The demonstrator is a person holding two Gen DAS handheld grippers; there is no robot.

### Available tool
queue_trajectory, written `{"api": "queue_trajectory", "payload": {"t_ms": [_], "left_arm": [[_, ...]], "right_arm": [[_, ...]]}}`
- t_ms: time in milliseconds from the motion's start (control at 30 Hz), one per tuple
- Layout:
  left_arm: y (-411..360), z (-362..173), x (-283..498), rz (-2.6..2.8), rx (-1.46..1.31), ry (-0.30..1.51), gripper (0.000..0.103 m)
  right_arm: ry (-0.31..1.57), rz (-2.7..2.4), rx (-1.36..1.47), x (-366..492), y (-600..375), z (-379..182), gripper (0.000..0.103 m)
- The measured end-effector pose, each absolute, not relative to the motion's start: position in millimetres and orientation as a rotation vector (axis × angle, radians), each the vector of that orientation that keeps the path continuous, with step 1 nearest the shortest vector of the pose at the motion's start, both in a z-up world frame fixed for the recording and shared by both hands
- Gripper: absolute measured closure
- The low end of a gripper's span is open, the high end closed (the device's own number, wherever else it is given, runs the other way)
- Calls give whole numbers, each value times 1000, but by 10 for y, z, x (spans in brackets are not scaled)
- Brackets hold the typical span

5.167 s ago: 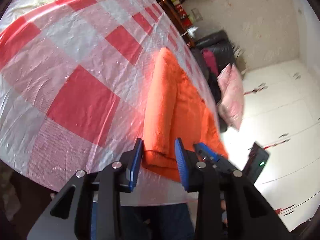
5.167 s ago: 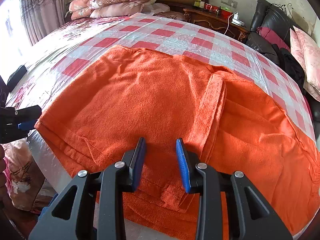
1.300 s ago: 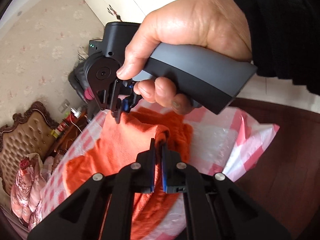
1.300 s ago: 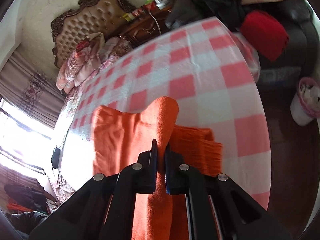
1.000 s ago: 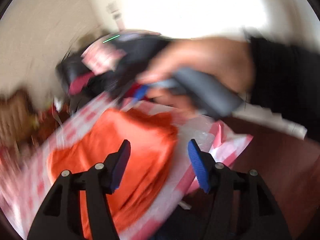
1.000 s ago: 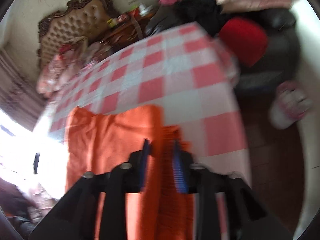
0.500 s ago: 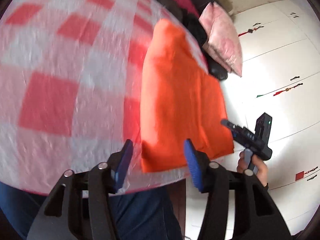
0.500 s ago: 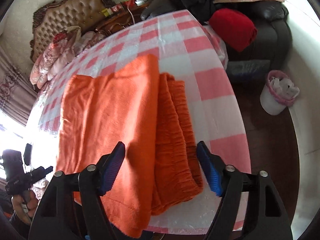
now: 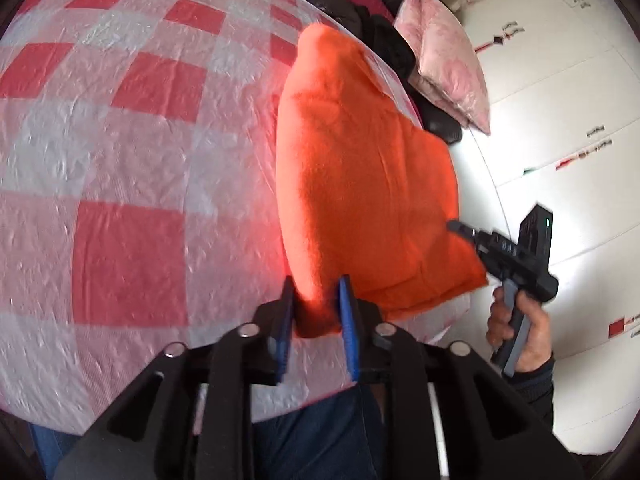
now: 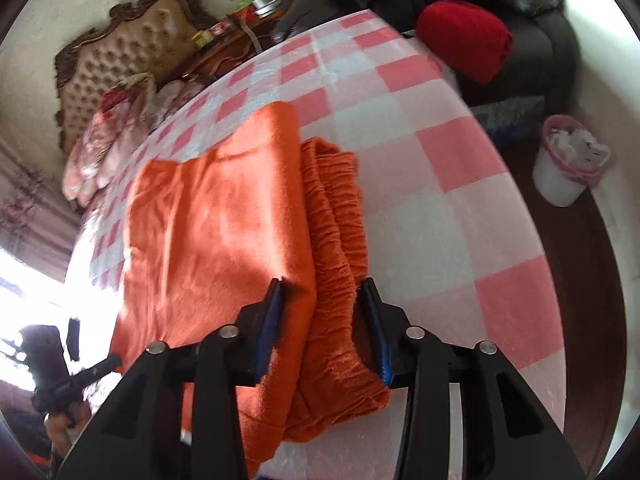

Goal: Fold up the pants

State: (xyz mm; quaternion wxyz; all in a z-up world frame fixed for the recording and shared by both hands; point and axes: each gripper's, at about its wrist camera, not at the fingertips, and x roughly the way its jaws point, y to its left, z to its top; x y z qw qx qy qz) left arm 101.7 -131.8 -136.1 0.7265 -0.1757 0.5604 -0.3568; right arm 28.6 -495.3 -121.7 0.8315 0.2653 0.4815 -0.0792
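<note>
Half a second back both tools were hanging wide above the pants; now we are bringing them in low at the near edge. Our left tool (image 9: 316, 312) is narrowing around the 6 o'clock corner of the pants (image 9: 360, 184), fabric bunched between the blue pads, though we cannot tell whether the grip is firm yet. Our right tool (image 10: 324, 328) is standing wide, its pads straddling the gathered waistband (image 10: 340, 240) and the edge of the smooth layer lying over it.

We are taking these two near corners, we judge, so the folded stack can be lifted evenly and doubled toward 12 o'clock.

The pants are lying folded on the bed (image 9: 128, 184), close to its near edge. They are bright orange fleece, thick and fuzzy; the waistband is ribbed with elastic puckers, while the upper layer is flat with a soft crease. The bed cover is a crinkly, glossy sheet in red and white checks, likely slippery under the cloth.
</note>
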Motion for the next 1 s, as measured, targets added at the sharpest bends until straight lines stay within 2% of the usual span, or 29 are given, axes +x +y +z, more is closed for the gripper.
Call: {"api": "queue_trajectory", "payload": {"t_ms": [33,67,100,167,233,267,300,400,500,533,600,633,733,833,867,1000], "left_arm": [[-1302,-1281,967,-782,-343,1201,73],[-1272,-1192,932,-761,-302,1156,61],[-1225,-1110,906,-735,-260,1102,55],[-1236,-851,914,-687,-142,972,57],[-1463,-596,1037,-684,-20,863,72],[-1600,-518,1100,-680,37,819,84],[-1817,-442,1204,-685,109,757,85],[-2327,-492,1589,-686,219,729,86],[-2772,-792,2024,-672,324,804,86],[-2830,-956,2184,-613,350,861,87],[-2850,-1073,2351,-577,329,931,98],[-2800,-1108,2373,-578,303,939,100],[-2722,-1151,2291,-581,305,913,101],[-2615,-1064,2193,-576,244,891,101],[-2546,-999,2110,-579,211,875,99],[-2285,-758,1663,-592,118,832,73]], "right_arm": [[1019,-200,539,277,-4937,-1165,59],[1002,-249,488,249,-4902,-1051,57],[979,-293,444,225,-4874,-942,53],[915,-351,354,214,-4782,-682,46],[875,-346,298,302,-4658,-531,45],[859,-340,251,412,-4553,-492,45],[858,-335,218,507,-4478,-497,45],[888,-335,139,853,-4286,-676,45],[919,-372,111,1095,-4273,-894,46],[932,-386,100,1142,-4282,-971,45],[960,-412,66,1211,-4308,-1130,44],[958,-416,58,1202,-4307,-1165,41],[946,-419,59,1171,-4331,-1249,36],[958,-420,74,1165,-4333,-1214,36],[961,-425,73,1152,-4320,-1167,36],[920,-392,106,946,-4153,-927,36]]}}
